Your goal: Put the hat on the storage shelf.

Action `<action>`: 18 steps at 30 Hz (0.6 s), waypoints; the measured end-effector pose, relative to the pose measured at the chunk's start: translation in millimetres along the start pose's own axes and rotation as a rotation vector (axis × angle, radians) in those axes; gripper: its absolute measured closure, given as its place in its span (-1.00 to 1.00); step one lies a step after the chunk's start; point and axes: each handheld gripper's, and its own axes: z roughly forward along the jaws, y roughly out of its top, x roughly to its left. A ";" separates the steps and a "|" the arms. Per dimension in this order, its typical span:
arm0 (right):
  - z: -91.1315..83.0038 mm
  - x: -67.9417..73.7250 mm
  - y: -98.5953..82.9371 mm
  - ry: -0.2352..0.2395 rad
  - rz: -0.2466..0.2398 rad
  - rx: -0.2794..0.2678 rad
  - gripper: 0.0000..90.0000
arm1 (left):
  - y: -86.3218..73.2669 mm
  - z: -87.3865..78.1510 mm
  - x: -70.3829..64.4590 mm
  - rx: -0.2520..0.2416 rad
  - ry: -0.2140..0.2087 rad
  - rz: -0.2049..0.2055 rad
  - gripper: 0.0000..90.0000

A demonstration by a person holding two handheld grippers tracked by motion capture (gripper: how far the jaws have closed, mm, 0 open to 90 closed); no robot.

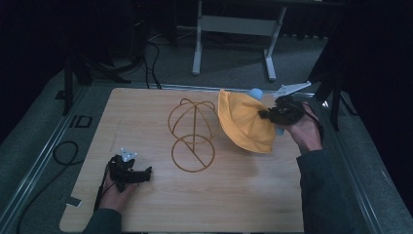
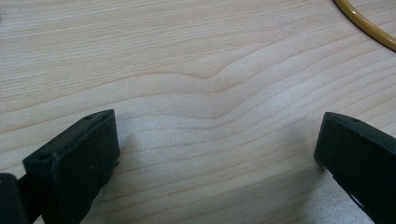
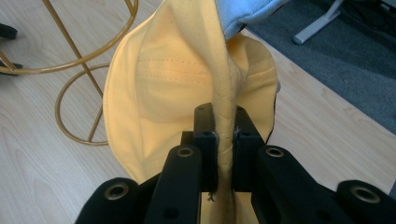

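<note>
A yellow fabric hat (image 1: 243,122) hangs in the air at the table's right, just right of a gold wire hat stand (image 1: 192,134). My right gripper (image 1: 265,115) is shut on the hat's brim seam; in the right gripper view the yellow hat (image 3: 163,88) is pinched between the jaws of that gripper (image 3: 224,140), with the wire stand (image 3: 79,60) behind it on the left. A pale blue patch (image 3: 245,11) shows at the hat's top. My left gripper (image 1: 146,173) rests low at the table's front left, jaws wide apart over bare wood (image 2: 215,135).
The wooden table (image 1: 146,214) has a metal rail along each side. A cable (image 1: 65,153) loops on the grey floor at the left. White desk legs (image 1: 234,44) stand beyond the far edge. A curve of the stand's gold base ring (image 2: 366,25) lies ahead of the left gripper.
</note>
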 end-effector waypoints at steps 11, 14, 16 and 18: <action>-15.2 0.4 6.0 0.014 -0.018 -0.045 0.88 | 0.0 0.0 0.0 0.000 -0.001 -0.001 -1.00; -18.1 2.4 8.3 0.024 -0.027 -0.056 0.88 | 0.1 -0.2 0.1 0.002 -0.001 0.000 -1.00; -20.0 3.4 10.0 0.031 -0.035 -0.066 0.88 | 0.1 -0.2 0.1 0.003 -0.001 0.000 -1.00; -22.2 4.4 11.9 0.036 -0.040 -0.074 0.88 | 0.1 -0.3 0.1 0.004 -0.001 0.001 -1.00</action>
